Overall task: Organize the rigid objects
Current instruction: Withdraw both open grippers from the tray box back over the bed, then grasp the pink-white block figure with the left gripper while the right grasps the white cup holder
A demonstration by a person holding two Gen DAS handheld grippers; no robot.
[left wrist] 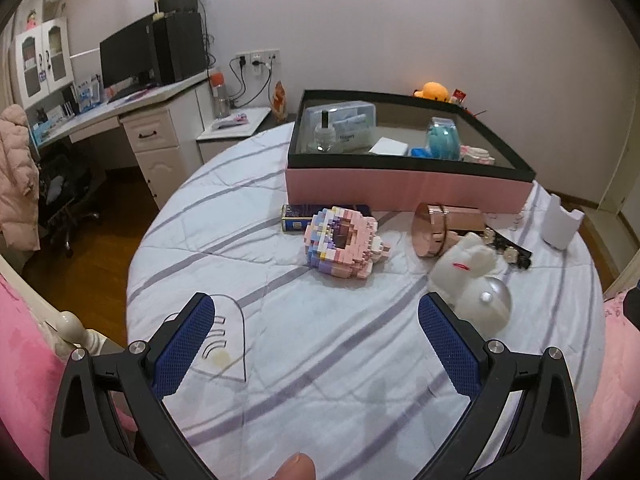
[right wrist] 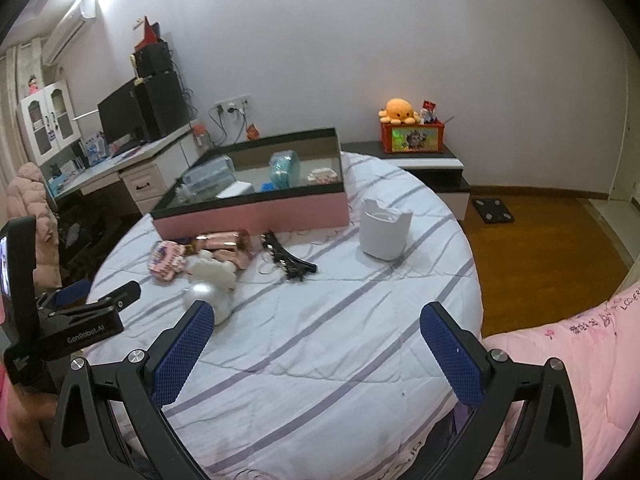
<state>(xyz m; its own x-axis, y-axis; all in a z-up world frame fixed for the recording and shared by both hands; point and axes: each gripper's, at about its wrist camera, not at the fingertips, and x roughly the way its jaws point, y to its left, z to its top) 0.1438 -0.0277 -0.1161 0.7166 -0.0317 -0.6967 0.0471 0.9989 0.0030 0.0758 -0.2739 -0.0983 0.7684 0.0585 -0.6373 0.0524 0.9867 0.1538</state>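
- The left gripper (left wrist: 316, 320) hovers over the striped bedspread (left wrist: 320, 380) with its jaws spread wide and nothing between them; the right gripper (right wrist: 316, 320) is likewise wide apart and empty.
- Just past the left gripper's right finger lies a white rabbit-shaped figure (left wrist: 468, 268) with a glossy dome (left wrist: 486, 304) against it. The dome looks smooth and rounded, so a pinch on it would likely squirt out; the same finger could nudge it on the way forward.
- Ahead of the left jaws, roughly centred, sits the pink block-built model (left wrist: 342, 242). It appears to be made of small bricks, so a hard squeeze or a grip on a protruding edge could break pieces off.
- Beyond the model, a dark blue tin (left wrist: 296, 218) is partly hidden behind it; reaching for it first risks dragging the model.
- To the right of the model, a rose-gold cylinder (left wrist: 436, 228) lies on its side touching the rabbit figure; it may roll on the soft quilt if bumped.
- Ahead of the right jaws and to their left, a black hair clip (right wrist: 286, 258) lies flat; a thin thing on soft fabric invites pinching the cover as well.
- Farther ahead of the right jaws stands a white cup-like holder (right wrist: 384, 232), upright, which a side knock could tip.
- Farthest off, the pink box (left wrist: 408, 188) with the dark rim already holds several items; a low carry could catch its wall.
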